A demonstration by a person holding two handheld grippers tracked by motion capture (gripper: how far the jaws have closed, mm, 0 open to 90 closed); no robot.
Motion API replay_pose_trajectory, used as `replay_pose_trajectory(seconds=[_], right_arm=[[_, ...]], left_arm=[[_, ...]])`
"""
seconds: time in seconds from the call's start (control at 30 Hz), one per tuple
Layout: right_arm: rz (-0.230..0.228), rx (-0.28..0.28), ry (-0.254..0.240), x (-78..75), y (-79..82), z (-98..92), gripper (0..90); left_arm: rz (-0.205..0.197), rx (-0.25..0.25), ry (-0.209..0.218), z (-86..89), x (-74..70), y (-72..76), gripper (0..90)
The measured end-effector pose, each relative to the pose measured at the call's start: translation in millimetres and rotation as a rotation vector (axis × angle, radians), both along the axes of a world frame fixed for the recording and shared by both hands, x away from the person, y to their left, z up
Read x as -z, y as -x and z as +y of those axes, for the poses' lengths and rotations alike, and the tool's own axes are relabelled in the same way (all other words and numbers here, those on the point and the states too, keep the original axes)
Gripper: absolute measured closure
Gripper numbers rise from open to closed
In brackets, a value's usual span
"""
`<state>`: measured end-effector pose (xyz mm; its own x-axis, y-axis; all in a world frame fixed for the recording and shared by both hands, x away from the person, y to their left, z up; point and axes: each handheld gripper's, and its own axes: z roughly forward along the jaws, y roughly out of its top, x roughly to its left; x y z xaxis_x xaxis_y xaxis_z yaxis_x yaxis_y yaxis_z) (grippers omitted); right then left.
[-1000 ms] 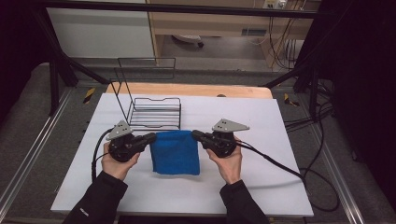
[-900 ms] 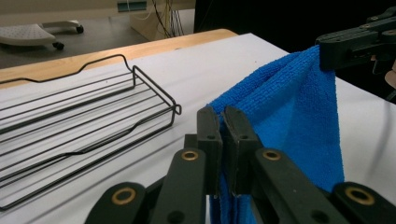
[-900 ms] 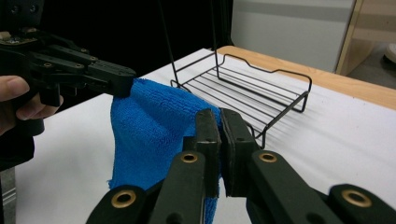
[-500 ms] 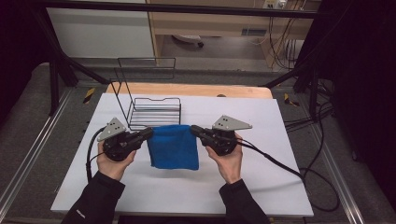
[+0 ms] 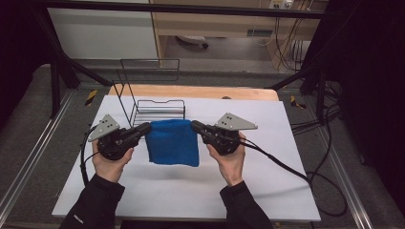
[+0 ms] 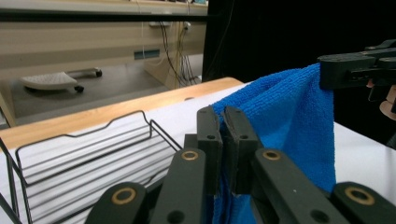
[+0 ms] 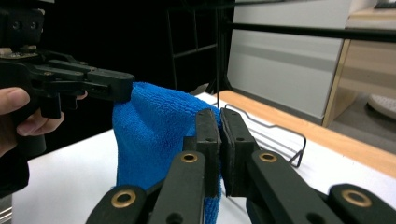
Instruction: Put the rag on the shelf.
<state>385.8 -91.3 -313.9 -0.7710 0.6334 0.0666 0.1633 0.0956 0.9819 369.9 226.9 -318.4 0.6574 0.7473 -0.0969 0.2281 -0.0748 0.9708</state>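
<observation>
Cloth (image 5: 172,142) between grippers, before wire rack (image 5: 159,111)

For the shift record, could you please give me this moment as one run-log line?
left tongs: shut on blue microfibre cloth | right tongs: shut on cloth | cloth: hanging above white table

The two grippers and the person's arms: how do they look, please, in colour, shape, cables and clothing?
Both the left gripper and the right gripper are black, with two flat straight jaws on arms joined by brass-coloured pivot rings. Each carries a grey three-cornered plate with small dark dots on top, and a black cable trails from each. The person wears dark long sleeves; the hands are bare.
</observation>
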Motion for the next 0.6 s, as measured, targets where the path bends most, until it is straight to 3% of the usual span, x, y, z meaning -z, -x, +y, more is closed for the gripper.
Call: replay_pose_trajectory(seconds=[0.27,0.6], right_arm=[[-0.069,0.026,-0.025,-16.3,1.9,5.1,87.4],[-0.123,0.035,-0.051,-34.1,0.6,13.8,87.4]], left_arm=[[-0.049,-0.011,0.033,1.9,-13.0,-0.2,85.4],[-0.093,-0.029,0.067,9.8,-27.7,-2.2,85.4]])
